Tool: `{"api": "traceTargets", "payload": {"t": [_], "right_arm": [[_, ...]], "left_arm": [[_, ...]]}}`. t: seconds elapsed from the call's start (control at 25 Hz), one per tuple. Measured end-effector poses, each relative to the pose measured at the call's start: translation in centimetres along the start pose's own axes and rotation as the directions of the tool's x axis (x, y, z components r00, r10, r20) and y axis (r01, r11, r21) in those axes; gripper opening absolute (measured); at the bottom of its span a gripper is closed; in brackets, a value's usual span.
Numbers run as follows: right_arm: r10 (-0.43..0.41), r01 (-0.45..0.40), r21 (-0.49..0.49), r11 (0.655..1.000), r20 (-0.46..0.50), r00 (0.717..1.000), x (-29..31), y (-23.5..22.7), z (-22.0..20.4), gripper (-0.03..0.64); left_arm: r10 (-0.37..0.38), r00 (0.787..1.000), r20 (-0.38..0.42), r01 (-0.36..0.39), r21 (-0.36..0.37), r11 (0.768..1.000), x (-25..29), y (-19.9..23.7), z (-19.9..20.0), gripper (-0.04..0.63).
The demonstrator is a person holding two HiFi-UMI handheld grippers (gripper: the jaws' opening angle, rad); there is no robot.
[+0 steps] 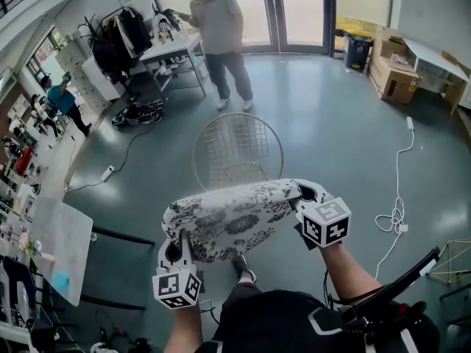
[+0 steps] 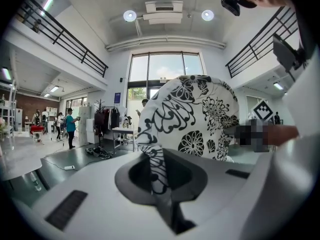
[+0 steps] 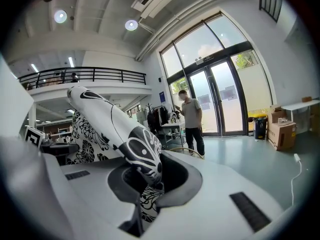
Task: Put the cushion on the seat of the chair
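A white cushion with a black flower print hangs in the air between my two grippers, just in front of a wire-mesh chair. My left gripper is shut on the cushion's near left corner. On the far right corner my right gripper is shut too. In the left gripper view the cushion rises from the jaws and fills the middle. The right gripper view shows the cushion edge-on, pinched in the jaws, with the chair's rim just beyond.
A person stands past the chair by a white table. Cardboard boxes sit at the far right, and a white cable trails over the floor at the right. A grey table is at my left.
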State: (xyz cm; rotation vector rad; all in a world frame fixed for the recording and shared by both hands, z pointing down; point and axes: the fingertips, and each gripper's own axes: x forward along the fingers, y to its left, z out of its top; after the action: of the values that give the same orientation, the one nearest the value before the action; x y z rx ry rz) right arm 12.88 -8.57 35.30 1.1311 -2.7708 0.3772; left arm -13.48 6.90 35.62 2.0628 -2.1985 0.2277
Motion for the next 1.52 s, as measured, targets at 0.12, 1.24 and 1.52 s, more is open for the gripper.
{"api": "traceTargets", "payload": {"t": [0.12, 1.24, 1.52], "right_arm": [[0.002, -0.002, -0.010, 1.000, -0.008, 1.000, 2.2, -0.2, 0.4, 0.029], [-0.163, 0.171, 0.043, 0.984, -0.155, 0.974, 23.4, -4.5, 0.1, 0.029], [-0.208, 0.221, 0.027, 0.975, -0.243, 0.947, 27.4, -6.1, -2.0, 0.029]], "left_arm": [[-0.002, 1.000, -0.009, 0.002, -0.005, 1.000, 1.8, 1.3, -0.1, 0.018], [-0.191, 0.974, -0.119, 0.189, -0.029, 0.982, 23.0, 13.6, -1.7, 0.020], [-0.251, 0.951, -0.183, 0.244, -0.059, 0.968, 27.7, 15.2, -4.7, 0.020]]}}
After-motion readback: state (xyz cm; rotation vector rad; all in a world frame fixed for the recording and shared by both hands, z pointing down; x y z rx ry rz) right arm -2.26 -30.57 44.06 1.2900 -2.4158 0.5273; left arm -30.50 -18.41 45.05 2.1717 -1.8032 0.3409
